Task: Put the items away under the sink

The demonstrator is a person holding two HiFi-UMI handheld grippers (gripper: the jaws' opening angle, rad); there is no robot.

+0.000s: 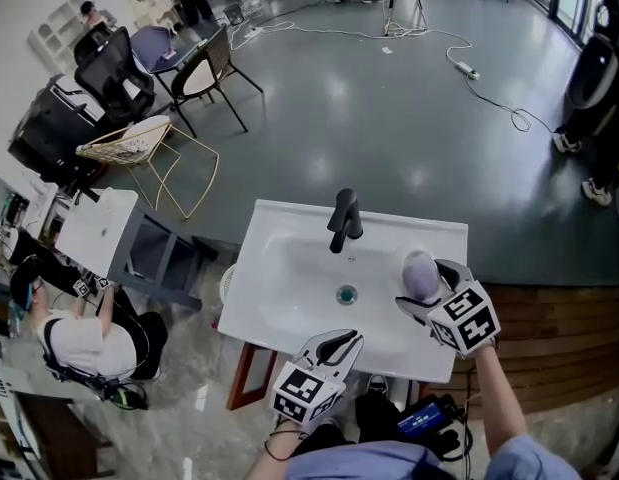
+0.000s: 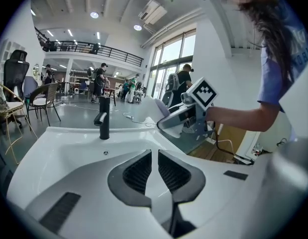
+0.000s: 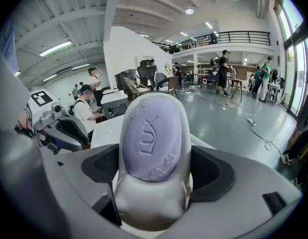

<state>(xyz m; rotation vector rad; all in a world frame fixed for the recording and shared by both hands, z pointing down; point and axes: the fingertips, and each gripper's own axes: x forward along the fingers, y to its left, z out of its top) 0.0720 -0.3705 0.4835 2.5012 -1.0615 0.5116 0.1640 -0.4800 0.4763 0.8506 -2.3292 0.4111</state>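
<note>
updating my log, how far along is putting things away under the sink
Done: cannot tell; the space under the sink is out of view. In hand: the right gripper is shut on a soap dish holding a purple soap bar, over the sink. The left gripper is shut, empty. Left: stowing that dish below.

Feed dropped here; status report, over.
Left gripper shut, empty, above white sink. Right gripper shut on pale grey soap dish carrying lilac soap bar. Nothing blocking in view.

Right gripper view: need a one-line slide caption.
Right tool shut on a pale soap dish carrying a purple Lux soap bar, open hall behind.
</note>
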